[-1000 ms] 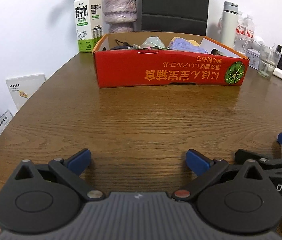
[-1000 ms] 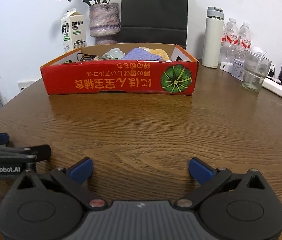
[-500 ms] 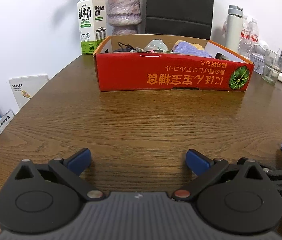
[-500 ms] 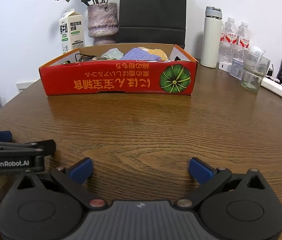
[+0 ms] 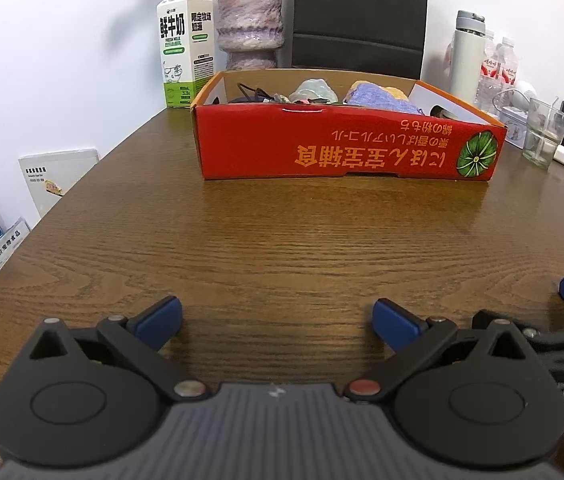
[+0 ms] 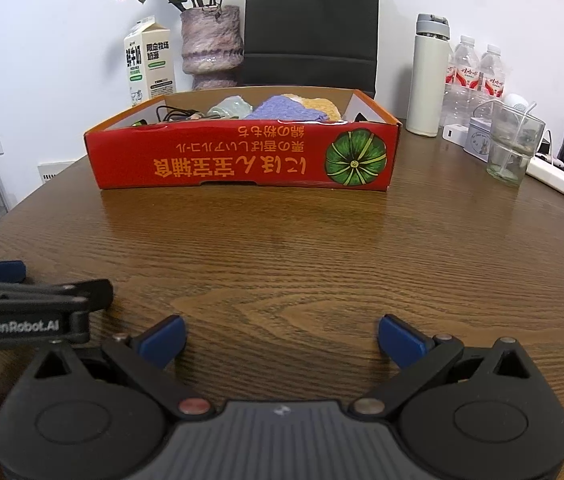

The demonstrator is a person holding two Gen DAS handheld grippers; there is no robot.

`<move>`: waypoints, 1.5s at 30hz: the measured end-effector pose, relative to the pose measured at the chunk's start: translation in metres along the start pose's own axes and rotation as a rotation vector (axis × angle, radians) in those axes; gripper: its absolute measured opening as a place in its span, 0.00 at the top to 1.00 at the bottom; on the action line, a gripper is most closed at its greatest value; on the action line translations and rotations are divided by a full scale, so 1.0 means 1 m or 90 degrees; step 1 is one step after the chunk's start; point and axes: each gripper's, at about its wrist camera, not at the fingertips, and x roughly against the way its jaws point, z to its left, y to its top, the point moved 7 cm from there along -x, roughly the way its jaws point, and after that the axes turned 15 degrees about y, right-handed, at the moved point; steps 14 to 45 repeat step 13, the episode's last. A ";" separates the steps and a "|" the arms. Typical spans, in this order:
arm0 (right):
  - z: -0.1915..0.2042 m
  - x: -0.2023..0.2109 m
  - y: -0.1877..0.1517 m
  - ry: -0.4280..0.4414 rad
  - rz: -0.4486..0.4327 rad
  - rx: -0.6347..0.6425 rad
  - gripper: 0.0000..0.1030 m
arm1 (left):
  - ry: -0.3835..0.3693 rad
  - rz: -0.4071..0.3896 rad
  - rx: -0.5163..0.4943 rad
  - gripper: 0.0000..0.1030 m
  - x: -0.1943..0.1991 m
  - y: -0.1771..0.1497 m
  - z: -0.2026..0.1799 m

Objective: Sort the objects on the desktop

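Both tools sit low over a brown wood-grain worktop [image 5: 282,232], side by side and near each other. In the left wrist view the left tool [image 5: 277,318] fills the bottom of the frame, its blue-tipped fingers [image 5: 160,316] spread wide apart with only bare wood between them, so it is released and grasping nothing. The right tool [image 6: 281,334] looks the same in its own view: fingers spread, nothing between them. Part of the right tool also shows at the lower right edge of the left view, and the left tool's body with white lettering shows at the lower left of the right view.

The task's things lie in a shallow red cardboard box [image 5: 346,148] in the upper middle of both frames, well apart from the tools. Inside it, a purple cloth [image 6: 288,110] lies beside a yellow cloth [image 6: 322,106], with a pale green bundle [image 6: 230,106] and a black cable [image 6: 176,114] toward the left end.

Behind the box stand a milk carton [image 5: 186,44], a mottled purple vase [image 5: 250,20] and a black paper bag [image 6: 310,24]. In the upper right are a white flask [image 6: 430,76], two water bottles [image 6: 476,72], a clear glass [image 6: 514,144] and a white power strip [image 6: 558,180]
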 end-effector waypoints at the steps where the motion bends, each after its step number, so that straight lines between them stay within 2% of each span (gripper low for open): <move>1: -0.001 -0.001 0.001 0.002 0.000 0.000 0.00 | 0.000 0.000 0.000 0.00 0.000 0.000 0.000; 45: -0.006 -0.003 0.004 -0.003 -0.001 -0.005 0.00 | 0.001 0.000 0.000 0.00 0.000 0.000 -0.001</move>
